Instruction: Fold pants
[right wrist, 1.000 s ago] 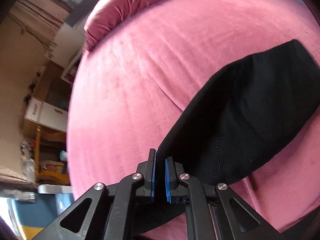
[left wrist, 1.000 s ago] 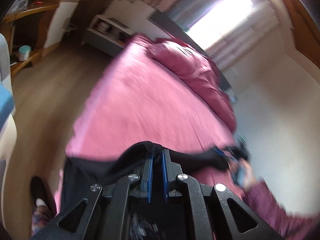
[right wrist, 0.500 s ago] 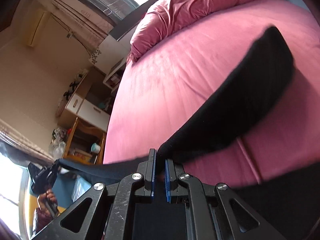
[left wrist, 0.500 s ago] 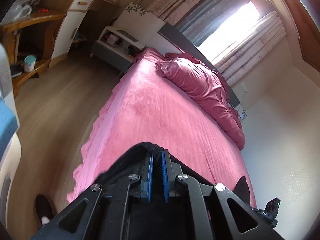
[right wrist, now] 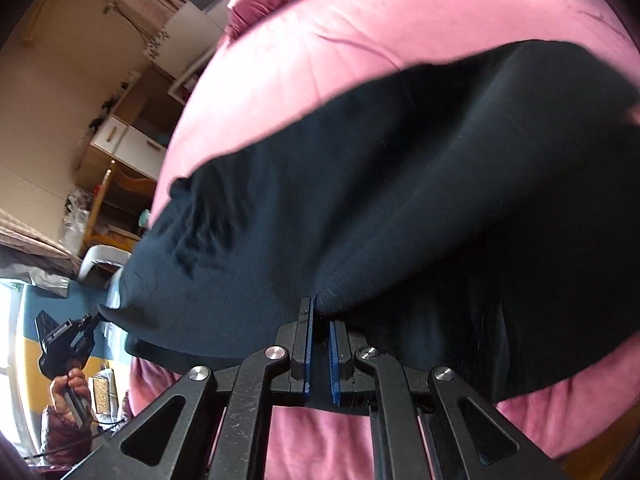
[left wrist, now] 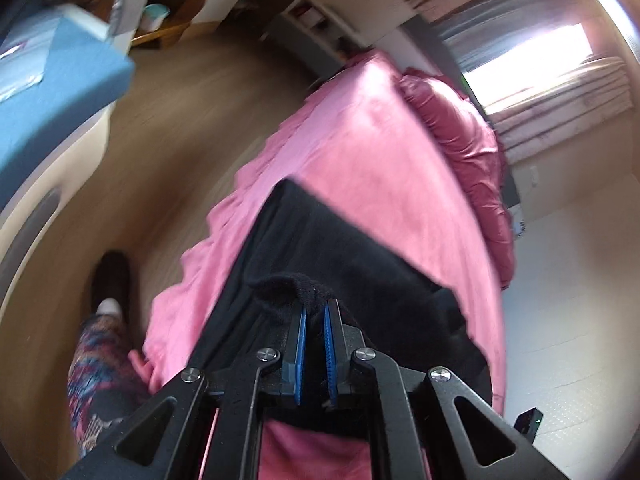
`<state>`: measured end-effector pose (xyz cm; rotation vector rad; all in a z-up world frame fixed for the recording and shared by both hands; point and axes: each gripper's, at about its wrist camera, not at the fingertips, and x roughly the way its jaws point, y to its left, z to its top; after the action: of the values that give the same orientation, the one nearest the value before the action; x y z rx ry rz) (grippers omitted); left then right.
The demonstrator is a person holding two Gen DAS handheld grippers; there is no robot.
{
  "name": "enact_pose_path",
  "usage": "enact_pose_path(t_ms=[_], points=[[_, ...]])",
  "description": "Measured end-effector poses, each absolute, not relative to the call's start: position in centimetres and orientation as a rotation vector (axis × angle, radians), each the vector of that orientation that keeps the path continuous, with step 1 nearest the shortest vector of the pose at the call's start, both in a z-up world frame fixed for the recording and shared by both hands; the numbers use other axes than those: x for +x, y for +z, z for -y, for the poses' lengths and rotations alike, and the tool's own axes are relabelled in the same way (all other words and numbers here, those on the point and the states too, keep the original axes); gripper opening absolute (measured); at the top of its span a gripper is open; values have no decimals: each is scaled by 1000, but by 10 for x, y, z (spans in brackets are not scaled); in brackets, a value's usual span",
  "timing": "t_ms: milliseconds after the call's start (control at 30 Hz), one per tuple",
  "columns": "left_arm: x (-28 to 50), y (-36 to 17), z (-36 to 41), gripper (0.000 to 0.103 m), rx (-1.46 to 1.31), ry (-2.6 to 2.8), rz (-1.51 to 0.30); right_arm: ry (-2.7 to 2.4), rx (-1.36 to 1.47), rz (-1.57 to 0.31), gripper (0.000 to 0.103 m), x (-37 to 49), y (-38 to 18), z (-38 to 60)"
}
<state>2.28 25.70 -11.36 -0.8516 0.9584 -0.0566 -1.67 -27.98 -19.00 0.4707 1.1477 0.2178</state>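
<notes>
The black pants (right wrist: 400, 184), which half a second ago were hanging as a narrow strip between the two tools, are now spreading flat over the pink bed (left wrist: 372, 152) ahead of both. The left gripper (left wrist: 313, 320) is pinching a bunched edge between nearly closed blue pads, and the right gripper (right wrist: 319, 320) is clamping a fold just ahead of its tips (both views are blurred). The cloth is being laid out, so folding proper is probably about to begin.

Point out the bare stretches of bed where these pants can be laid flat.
Open pink bedspread lies between the black pants and the crumpled maroon duvet, up to the headboard end. The near foot end is crowded: pants cover it, pinched by both the left hand-held gripper and the right hand-held gripper.
</notes>
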Motion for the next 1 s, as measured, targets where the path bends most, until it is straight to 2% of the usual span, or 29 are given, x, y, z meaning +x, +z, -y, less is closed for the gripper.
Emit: enact_pose_path(t_ms=[100,167,267,433,533,633,700,833,1000], points=[[10,-132,-262,10,-962,-43,-968,202,468,-1162,7,-15,-205,278],[3,-141,-268,24,-1051,-22,-971,191,476,-1163,7,-8,-210,274],[-7,-151,-276,33,-1191,-20,-946,178,500,-1164,7,-7,-217,274],[-2,-152,-276,38,-1293,-39,-935,170,512,-1167,7,-12,-227,283],[8,-154,-269,35,-1248,2,-981,169,509,-1165,7,-14,-229,289],[6,-153,-266,16,-1195,25,-1004,156,512,-1142,7,-14,-221,289],[6,-142,-262,11,-1118,26,-1000,168,504,-1111,6,-20,-208,292],[2,-131,-262,9,-1025,32,-1026,194,485,-1059,6,-35,-186,296],[-1,-151,-264,9,-999,76,-1094,176,467,-1116,6,-43,-202,299]])
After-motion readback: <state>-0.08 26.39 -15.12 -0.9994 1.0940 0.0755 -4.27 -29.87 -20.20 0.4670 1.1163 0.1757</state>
